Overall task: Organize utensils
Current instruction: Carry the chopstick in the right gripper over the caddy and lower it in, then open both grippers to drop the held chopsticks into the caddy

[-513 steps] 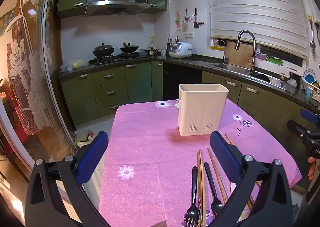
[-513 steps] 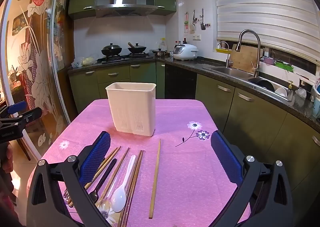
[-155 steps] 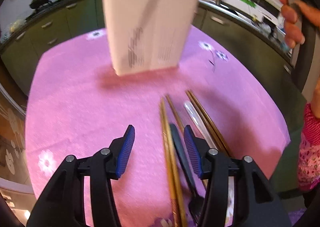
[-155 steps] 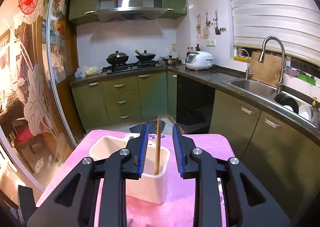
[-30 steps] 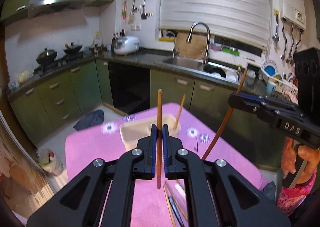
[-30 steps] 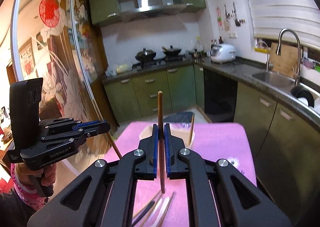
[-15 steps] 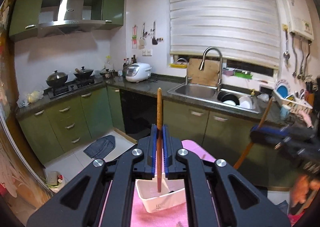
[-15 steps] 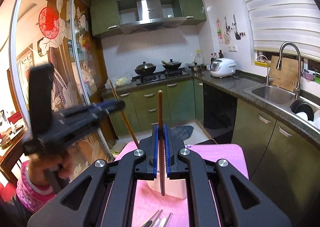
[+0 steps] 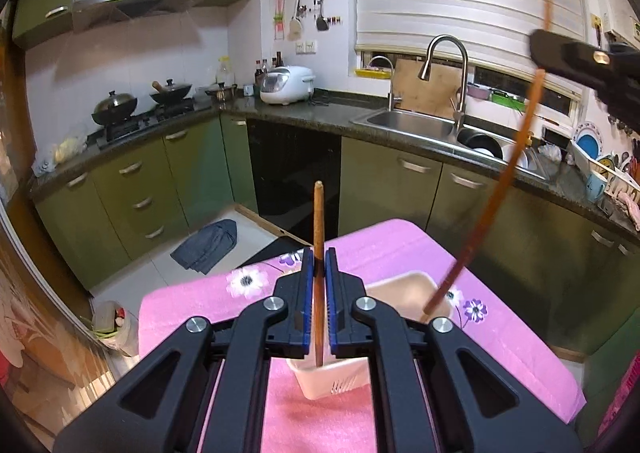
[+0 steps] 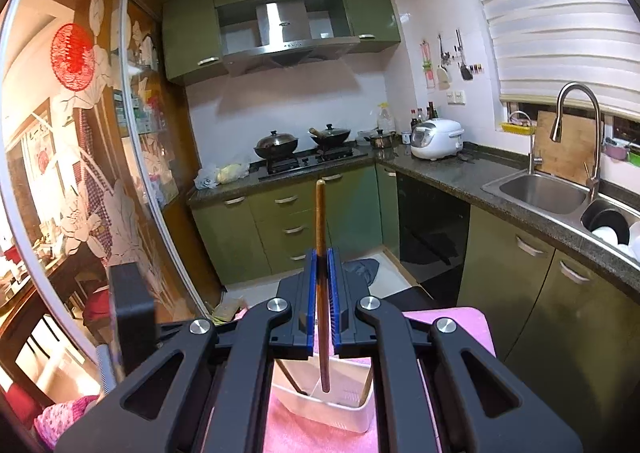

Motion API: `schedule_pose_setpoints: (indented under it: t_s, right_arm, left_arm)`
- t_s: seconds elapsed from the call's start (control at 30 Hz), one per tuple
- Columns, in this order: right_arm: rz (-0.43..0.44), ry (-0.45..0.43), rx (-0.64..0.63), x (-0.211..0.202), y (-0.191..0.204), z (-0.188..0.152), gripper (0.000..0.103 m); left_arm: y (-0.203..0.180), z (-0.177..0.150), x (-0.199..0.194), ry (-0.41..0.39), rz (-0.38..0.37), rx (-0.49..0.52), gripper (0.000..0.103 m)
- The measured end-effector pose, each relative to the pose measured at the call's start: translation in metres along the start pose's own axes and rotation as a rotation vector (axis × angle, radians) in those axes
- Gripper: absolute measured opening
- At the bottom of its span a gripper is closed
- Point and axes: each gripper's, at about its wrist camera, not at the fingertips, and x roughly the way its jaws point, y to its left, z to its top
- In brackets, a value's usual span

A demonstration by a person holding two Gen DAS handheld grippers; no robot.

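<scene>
Two chopsticks are in my grip: the left tongs (image 9: 317, 261) are clenched on one chopstick (image 9: 318, 221), held upright over the holder (image 9: 404, 289). My right tongs (image 10: 322, 265) clamp a darker chopstick (image 10: 320, 213), its lower tip inside the holder (image 10: 340, 413) on the pink tabletop (image 9: 520, 345).

Our left gripper (image 9: 318, 273) hides the holder's (image 9: 404, 287) near rim; the utensils left on the table sit behind both frames.
</scene>
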Motion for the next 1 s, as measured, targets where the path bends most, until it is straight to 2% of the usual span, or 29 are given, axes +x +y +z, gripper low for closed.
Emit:
schedule_pose_setpoints:
  t_s: [0.13,0.27,0.57,0.7,0.83,0.9,1.0]
  right_arm:
    - [-0.024,0.016,0.018,0.025,-0.009,-0.011,0.007]
    - [-0.044,0.033,0.021,0.046,-0.012,-0.028,0.007]
    - [-0.084,0.093,-0.027,0.080,0.000,-0.079,0.007]
    - [-0.090,0.107,-0.029,0.084,0.002,-0.095,0.007]
    - [-0.091,0.094,-0.038,0.071,0.005,-0.100,0.007]
    - [-0.092,0.078,-0.049,0.061,0.009,-0.100,0.012]
    - [-0.078,0.061,-0.047,0.044,0.011,-0.101,0.013]
  left_arm:
    - [-0.001,-0.009,-0.010,-0.005,-0.004,0.008,0.007]
    - [-0.005,-0.015,-0.024,-0.012,-0.013,0.016,0.030]
    - [-0.010,-0.037,-0.046,0.000,-0.038,0.017,0.031]
    - [-0.013,-0.051,-0.052,0.021,-0.053,0.013,0.037]
    - [-0.017,-0.074,-0.053,0.072,-0.076,-0.001,0.037]
    - [-0.020,-0.089,-0.051,0.108,-0.095,-0.009,0.037]
    - [-0.025,-0.106,-0.046,0.150,-0.110,-0.023,0.037]
